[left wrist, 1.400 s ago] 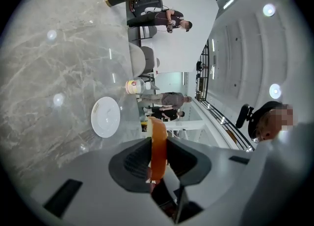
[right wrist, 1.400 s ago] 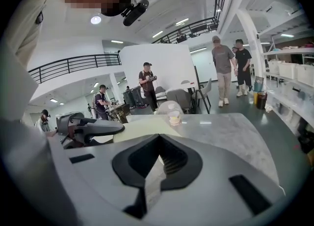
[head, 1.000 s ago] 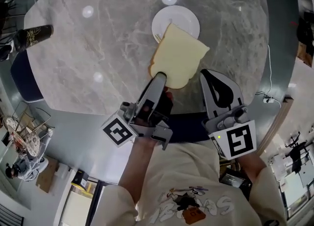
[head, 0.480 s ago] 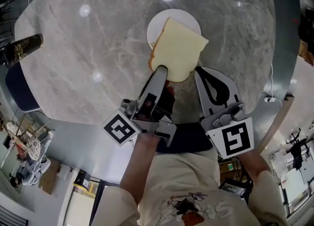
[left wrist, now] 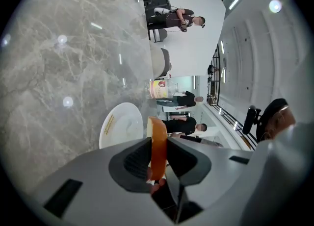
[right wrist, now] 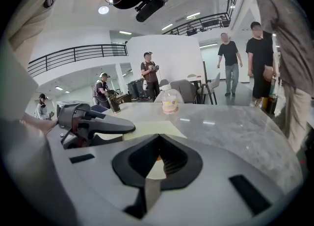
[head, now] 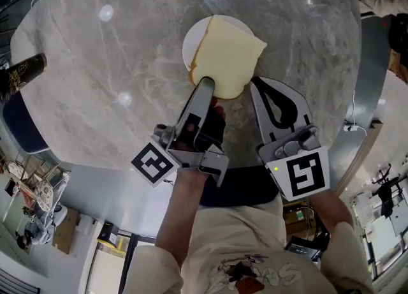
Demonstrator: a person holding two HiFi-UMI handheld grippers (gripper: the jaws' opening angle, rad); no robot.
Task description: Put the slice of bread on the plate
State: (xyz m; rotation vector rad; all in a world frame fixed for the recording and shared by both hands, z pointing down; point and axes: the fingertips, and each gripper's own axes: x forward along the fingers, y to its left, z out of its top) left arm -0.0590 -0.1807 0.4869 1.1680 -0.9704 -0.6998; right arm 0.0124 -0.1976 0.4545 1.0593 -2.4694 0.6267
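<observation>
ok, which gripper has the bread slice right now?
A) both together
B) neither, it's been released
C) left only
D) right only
C: the left gripper is clamped on the crust edge of the bread slice, while the right gripper beside it is shut with nothing between its jaws.
</observation>
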